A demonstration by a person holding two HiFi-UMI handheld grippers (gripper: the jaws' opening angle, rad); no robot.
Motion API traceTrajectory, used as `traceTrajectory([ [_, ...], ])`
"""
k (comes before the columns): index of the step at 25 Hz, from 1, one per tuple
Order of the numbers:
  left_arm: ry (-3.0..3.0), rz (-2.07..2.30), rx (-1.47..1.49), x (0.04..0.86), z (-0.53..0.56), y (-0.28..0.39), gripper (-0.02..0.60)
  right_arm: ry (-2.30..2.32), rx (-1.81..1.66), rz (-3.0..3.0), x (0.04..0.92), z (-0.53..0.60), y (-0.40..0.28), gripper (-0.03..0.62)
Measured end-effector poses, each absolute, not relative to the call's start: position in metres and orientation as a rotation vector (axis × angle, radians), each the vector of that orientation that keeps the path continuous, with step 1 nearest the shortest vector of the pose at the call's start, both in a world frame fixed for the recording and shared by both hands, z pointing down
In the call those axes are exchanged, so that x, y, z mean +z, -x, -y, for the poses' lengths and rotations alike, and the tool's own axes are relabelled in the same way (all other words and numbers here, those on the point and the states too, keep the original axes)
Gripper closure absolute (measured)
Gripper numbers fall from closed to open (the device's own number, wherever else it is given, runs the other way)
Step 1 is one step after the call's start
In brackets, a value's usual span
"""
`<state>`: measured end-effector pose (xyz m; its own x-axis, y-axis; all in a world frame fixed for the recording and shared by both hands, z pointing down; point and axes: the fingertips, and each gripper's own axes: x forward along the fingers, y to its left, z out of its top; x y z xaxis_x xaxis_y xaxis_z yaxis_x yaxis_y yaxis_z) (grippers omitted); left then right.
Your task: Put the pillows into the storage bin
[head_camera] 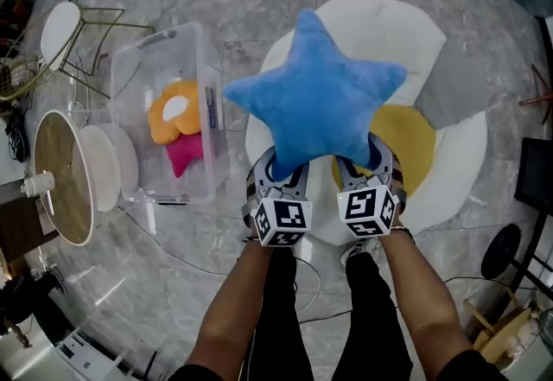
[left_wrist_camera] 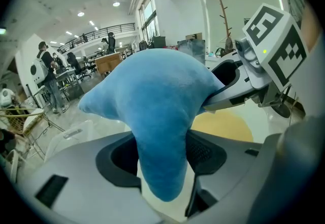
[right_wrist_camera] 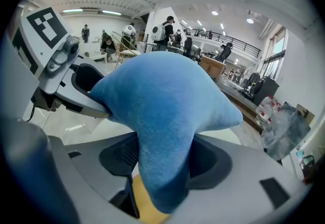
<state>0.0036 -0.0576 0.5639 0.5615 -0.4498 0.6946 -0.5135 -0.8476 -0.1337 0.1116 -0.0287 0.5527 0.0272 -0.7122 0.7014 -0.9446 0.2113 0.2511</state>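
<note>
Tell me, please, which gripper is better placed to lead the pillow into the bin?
Probably the left gripper: it and the right gripper clamp the star pillow, but the storage bin lies on its side.

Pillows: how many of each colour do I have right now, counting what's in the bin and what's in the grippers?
Blue: 1, the blue star pillow, gripped by the left gripper and the right gripper
Orange with a white centre: 1, the orange pillow, in the clear storage bin
Pink: 1, the pink pillow, also in the bin
Total: 3
</note>
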Motion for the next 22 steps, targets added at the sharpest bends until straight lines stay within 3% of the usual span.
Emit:
traceTrajectory([
  [22, -2.439, 1.052, 1.154, 0.577, 0.133, 0.305, 0.308, -1.267, 0.362, 1.895, 0.566, 0.129, 0.191, 0.299],
])
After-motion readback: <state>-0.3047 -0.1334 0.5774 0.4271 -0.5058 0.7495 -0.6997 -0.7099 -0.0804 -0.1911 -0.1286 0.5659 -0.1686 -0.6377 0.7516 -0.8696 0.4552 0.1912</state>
